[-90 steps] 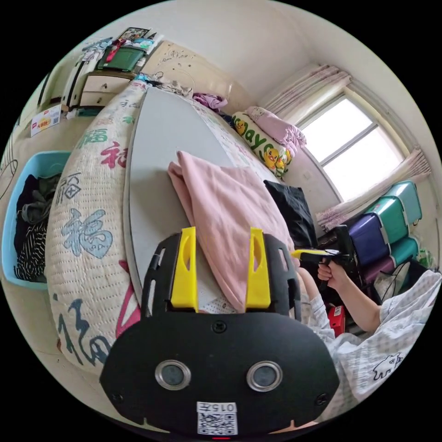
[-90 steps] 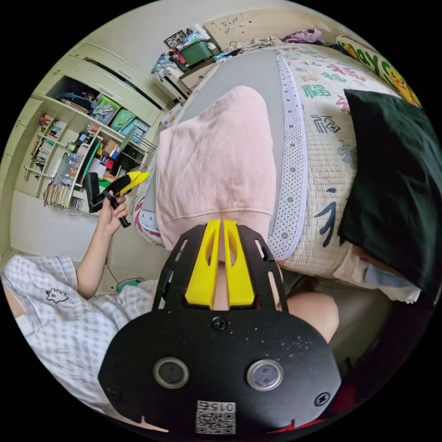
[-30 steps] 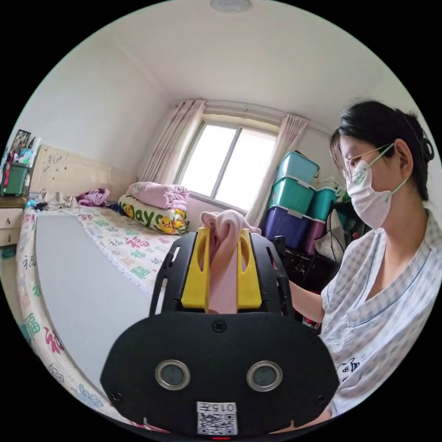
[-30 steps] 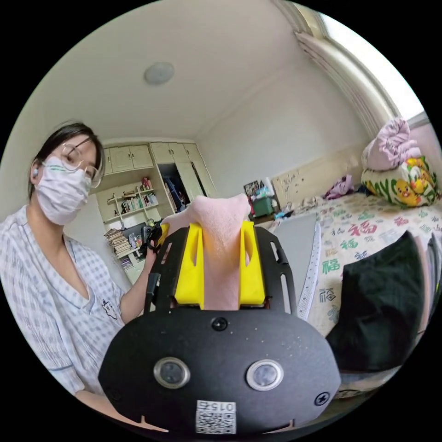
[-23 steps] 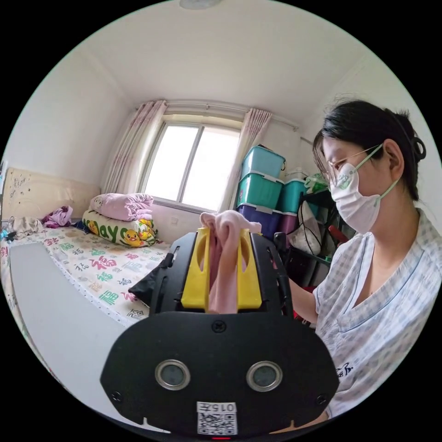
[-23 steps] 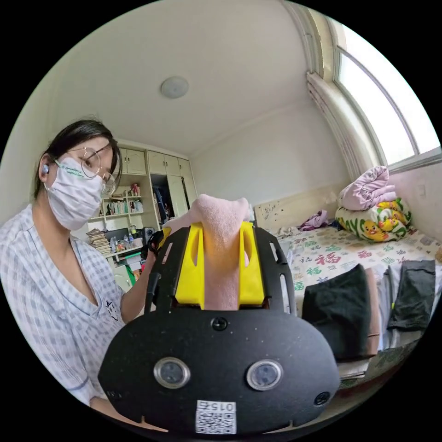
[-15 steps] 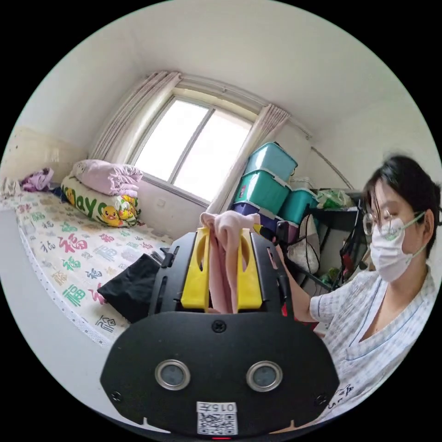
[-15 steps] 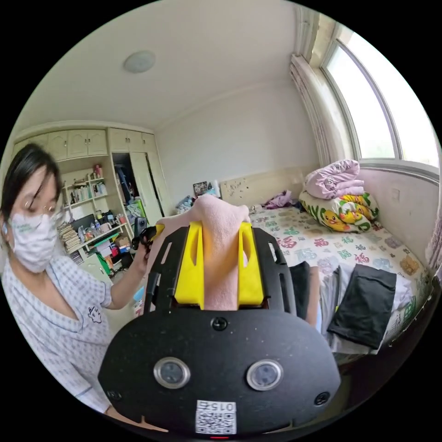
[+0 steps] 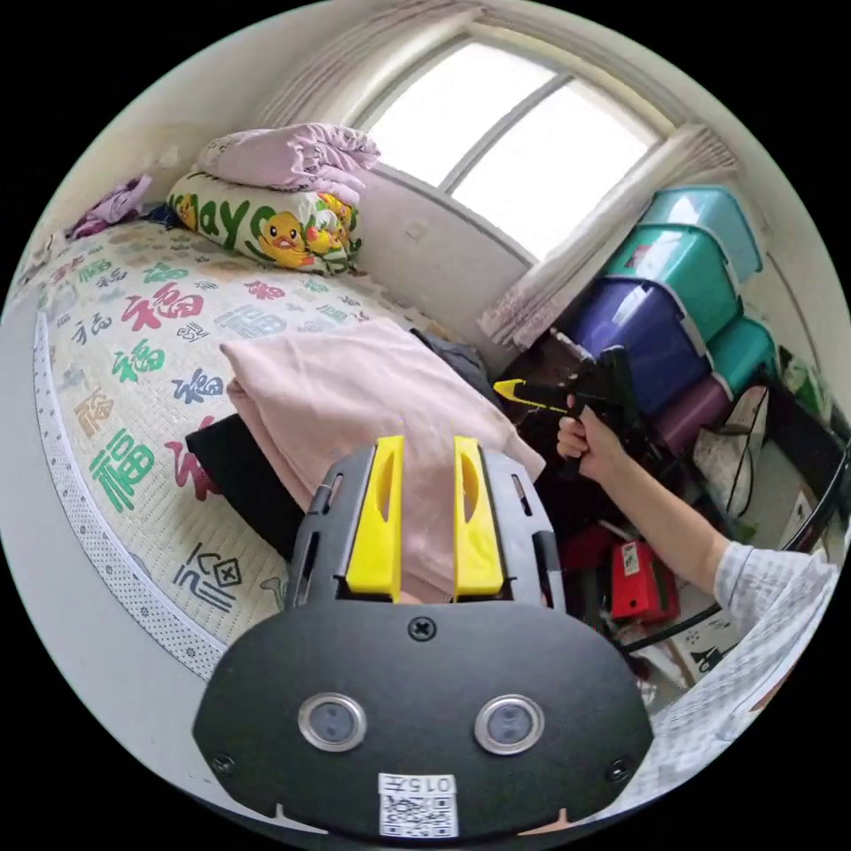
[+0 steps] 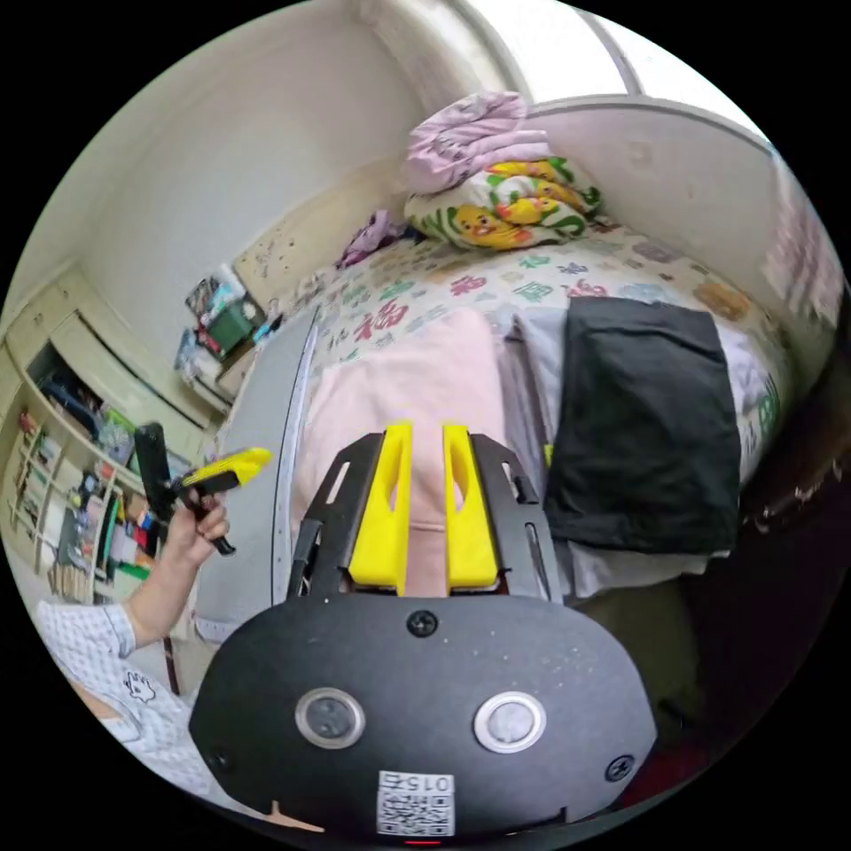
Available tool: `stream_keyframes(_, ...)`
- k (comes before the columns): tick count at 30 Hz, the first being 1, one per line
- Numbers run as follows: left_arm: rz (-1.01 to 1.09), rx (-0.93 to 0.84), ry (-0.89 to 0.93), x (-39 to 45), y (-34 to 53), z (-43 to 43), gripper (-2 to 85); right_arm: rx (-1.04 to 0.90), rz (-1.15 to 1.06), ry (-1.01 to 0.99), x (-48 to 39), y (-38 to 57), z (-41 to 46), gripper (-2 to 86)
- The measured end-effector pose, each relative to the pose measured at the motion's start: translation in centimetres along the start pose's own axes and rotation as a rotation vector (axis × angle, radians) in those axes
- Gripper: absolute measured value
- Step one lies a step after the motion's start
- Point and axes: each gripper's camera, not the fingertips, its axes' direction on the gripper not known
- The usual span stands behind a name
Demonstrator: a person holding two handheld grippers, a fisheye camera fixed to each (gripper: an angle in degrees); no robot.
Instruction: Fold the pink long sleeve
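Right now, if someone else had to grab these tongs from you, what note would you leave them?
Left tongs: jaws slightly apart, holding nothing, in the air near the pile.
Right tongs: the same, slightly apart and empty.
Pink long sleeve: folded, lying on a black garment at the edge of the bed.
Done: the folding and stacking, by the look of it.
Left: probably nothing, perhaps squaring the edges.

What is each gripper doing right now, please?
Left gripper: open, over the pink long sleeve, holding nothing.
Right gripper: open, holding nothing.
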Motion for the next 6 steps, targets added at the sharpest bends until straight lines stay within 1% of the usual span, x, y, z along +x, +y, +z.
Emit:
stream_keyframes(1, 0.02, -0.041, -0.015, 0.4, 0.1, 1.3, 10.2, 0.045, 0.015, -0.007, 1.1, 0.5, -0.8, 7.2)
stream_keyframes(2, 0.064, -0.084, -0.055, 1.1, 0.5, 3.2, 11.0, 0.11, 0.047, 0.048, 3.2, 1.3, -1.9, 7.8)
stream_keyframes(3, 0.1, -0.066, -0.11, 1.7, 1.1, 4.1, 10.8, 0.102, 0.047, 0.165, 4.6, 1.9, -2.2, 9.1)
stream_keyframes(4, 0.111, -0.047, -0.142, 2.1, 1.3, 4.3, 10.8, 0.067, 0.04, 0.229, 5.2, 1.9, -1.9, 10.1)
stream_keyframes(5, 0.127, -0.021, -0.194, 2.6, 1.8, 4.7, 10.4, -0.027, 0.015, 0.331, 6.0, 1.9, -0.9, 11.8)
stream_keyframes(6, 0.145, -0.018, -0.229, 3.1, 2.0, 5.3, 10.2, -0.098, -0.027, 0.371, 6.4, 2.0, 0.3, 12.9)
